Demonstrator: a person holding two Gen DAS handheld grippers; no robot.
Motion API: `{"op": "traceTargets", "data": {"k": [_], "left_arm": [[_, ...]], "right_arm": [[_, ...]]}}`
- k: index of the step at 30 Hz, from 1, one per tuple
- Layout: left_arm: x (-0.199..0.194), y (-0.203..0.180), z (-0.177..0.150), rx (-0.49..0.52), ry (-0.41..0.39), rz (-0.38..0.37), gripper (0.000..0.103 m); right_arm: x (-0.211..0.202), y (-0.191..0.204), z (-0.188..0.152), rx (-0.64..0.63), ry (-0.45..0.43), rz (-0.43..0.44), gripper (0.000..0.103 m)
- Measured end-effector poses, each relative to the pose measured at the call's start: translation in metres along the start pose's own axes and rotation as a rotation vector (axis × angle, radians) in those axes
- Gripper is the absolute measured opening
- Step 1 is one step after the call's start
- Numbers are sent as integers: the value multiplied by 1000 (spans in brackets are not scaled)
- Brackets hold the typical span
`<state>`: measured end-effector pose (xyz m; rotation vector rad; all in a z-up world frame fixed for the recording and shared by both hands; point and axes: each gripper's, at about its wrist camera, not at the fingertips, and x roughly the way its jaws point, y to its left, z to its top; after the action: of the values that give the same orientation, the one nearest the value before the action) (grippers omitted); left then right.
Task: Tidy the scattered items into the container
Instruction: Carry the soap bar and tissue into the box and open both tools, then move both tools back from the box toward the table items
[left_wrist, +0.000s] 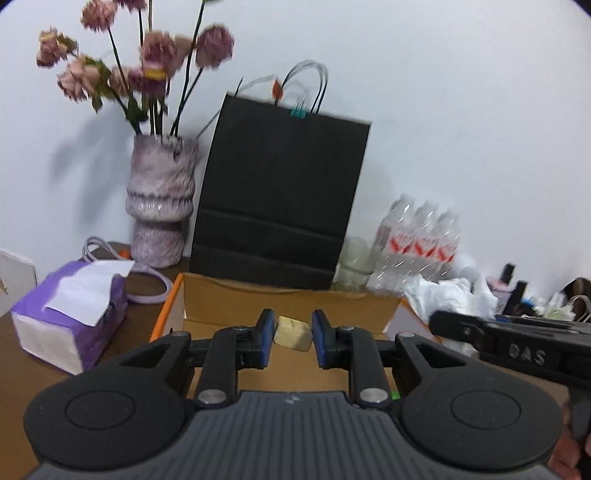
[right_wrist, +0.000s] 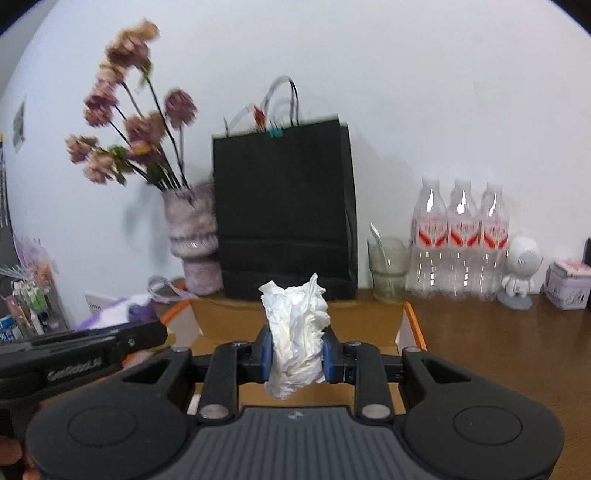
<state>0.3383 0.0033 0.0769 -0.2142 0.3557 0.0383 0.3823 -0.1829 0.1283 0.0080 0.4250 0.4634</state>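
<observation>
Pinching crumpled tissue (right_wrist: 295, 332) in your right gripper (right_wrist: 295, 352).
Your left gripper (left_wrist: 293, 338): jaws spread, beige block (left_wrist: 291, 332) between them, cardboard box (left_wrist: 288, 299) below.

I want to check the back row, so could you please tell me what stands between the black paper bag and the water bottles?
In the right wrist view, a clear glass stands between the black paper bag and the water bottles.

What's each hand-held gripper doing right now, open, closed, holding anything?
Left hand-held gripper: open, empty, over the cardboard box; a beige block lies beyond its fingers.
Right hand-held gripper: closed on a crumpled white tissue.
</observation>
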Motion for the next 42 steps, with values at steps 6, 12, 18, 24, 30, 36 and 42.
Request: {"op": "traceTargets", "data": {"k": [6, 12, 18, 24, 30, 36, 42], "left_arm": [[31, 8, -16, 16, 87, 41, 23], [43, 11, -24, 33, 135, 46, 23], [42, 7, -23, 53, 142, 144, 103], [39, 7, -19, 48, 134, 145, 103], [40, 6, -20, 56, 139, 151, 103], [37, 4, -18, 53, 134, 163, 103], [17, 2, -11, 41, 94, 163, 103]], "right_arm": [[38, -9, -19, -13, 122, -23, 24], [50, -3, -31, -50, 180, -36, 28], [51, -3, -29, -55, 206, -43, 103], [46, -3, -23, -50, 203, -53, 103], [44, 0, -22, -65, 203, -56, 103], [41, 2, -20, -70, 196, -56, 103], [25, 8, -13, -79, 156, -50, 103]]}}
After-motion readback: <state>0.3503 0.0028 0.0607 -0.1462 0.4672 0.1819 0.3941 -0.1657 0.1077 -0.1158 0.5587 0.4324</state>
